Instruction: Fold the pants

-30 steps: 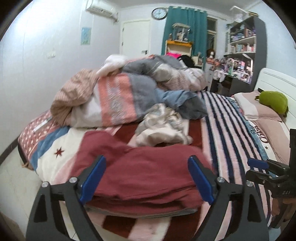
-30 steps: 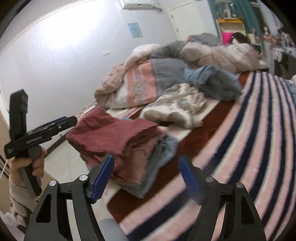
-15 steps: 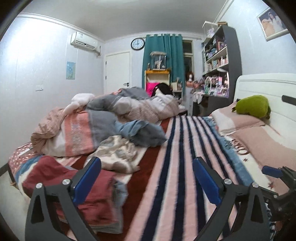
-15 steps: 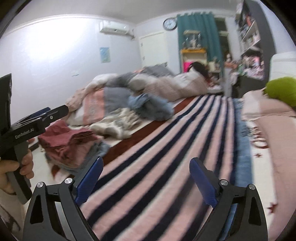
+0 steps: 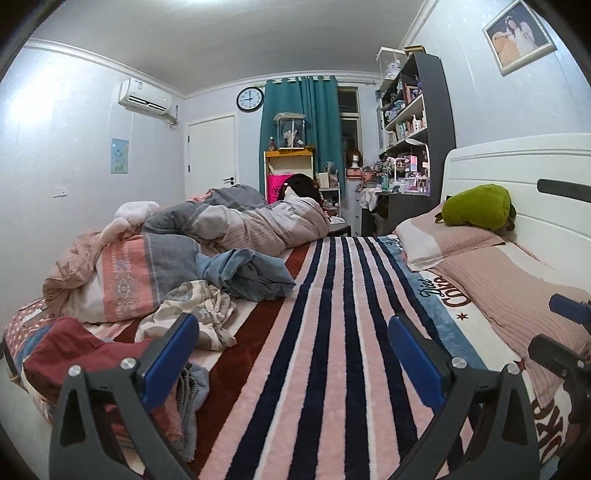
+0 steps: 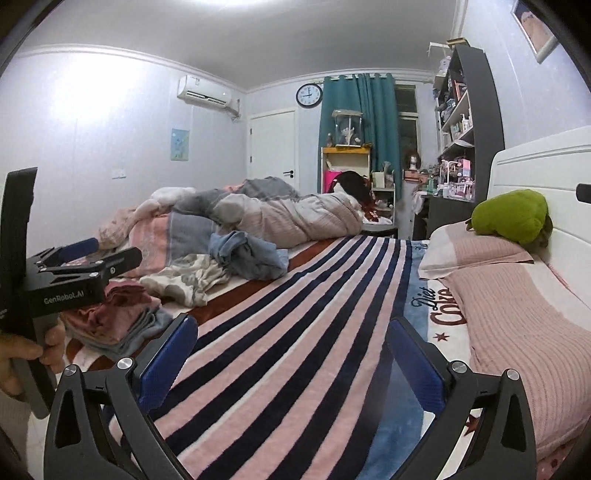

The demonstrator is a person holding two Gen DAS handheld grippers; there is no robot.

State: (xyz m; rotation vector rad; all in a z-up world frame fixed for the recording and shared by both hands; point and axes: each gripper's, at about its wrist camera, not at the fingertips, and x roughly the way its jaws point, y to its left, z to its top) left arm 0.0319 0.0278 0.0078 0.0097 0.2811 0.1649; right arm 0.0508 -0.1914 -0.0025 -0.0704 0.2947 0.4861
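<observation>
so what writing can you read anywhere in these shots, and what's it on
"GenRobot.AI": on the black body of the left gripper, seen from the right wrist.
"Diet Coke": on the blanket beside the pillows; the right wrist view cuts the second word short.
A large "W": on the pink bag; any other letters are hidden.
Wall clock: numerals too small to read.
Air conditioner label and shelf items: too blurred.

Pale lilac-white walls (image 5: 74,155) under a white ceiling with a bright glare at top, white wall-mounted air conditioner (image 5: 146,99), round black-rimmed wall clock (image 5: 249,99) beside teal pleated curtains (image 5: 299,110). White panelled door (image 5: 211,155) at the far end, tall dark-grey bookshelf (image 5: 424,122) crowded with small items on the right. White padded headboard (image 5: 517,162), framed picture (image 5: 519,35) high above it.
</observation>
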